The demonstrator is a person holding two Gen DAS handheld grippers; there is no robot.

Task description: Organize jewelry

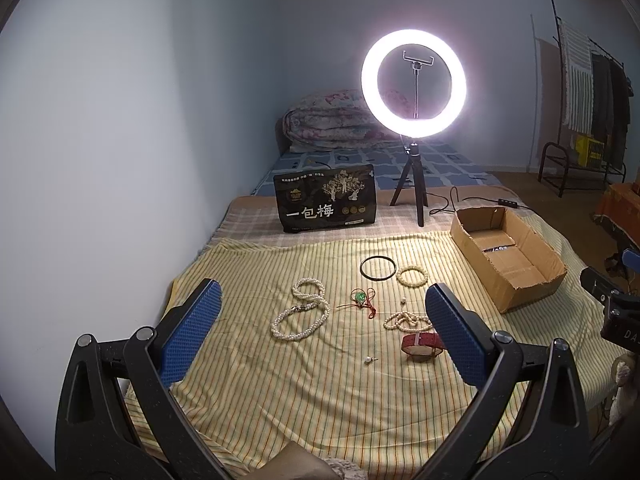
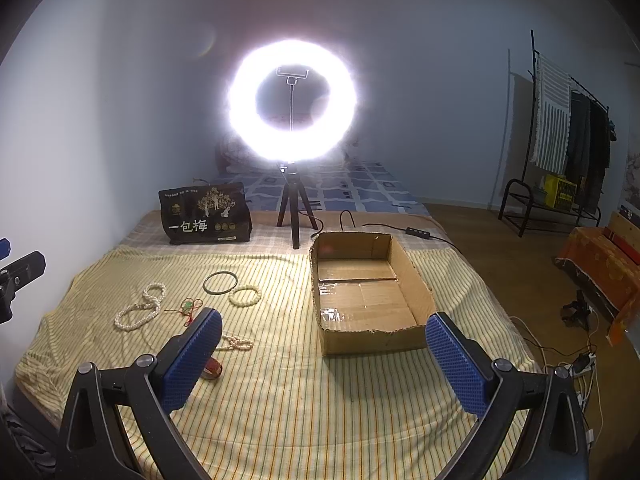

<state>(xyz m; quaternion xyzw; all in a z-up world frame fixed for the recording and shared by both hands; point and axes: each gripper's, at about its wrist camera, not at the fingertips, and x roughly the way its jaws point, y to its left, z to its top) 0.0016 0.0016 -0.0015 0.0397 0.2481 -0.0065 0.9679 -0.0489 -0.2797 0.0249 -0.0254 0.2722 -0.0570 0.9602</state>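
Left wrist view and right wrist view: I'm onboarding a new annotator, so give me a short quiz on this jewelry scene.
1. True or false: the cardboard box already holds jewelry.
2. Which lies nearest the box? A) black bangle B) long pearl necklace C) pale bead bracelet
3. Fill in: the fingers of the left gripper and those of the right gripper are ____.

Key: 1 false, it shows only a taped bottom; 2 C; 3 open, holding nothing.

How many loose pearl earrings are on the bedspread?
2: one pearl earring near the red watch, another above the small pearl strand. Others may be hidden by the gripper fingers.
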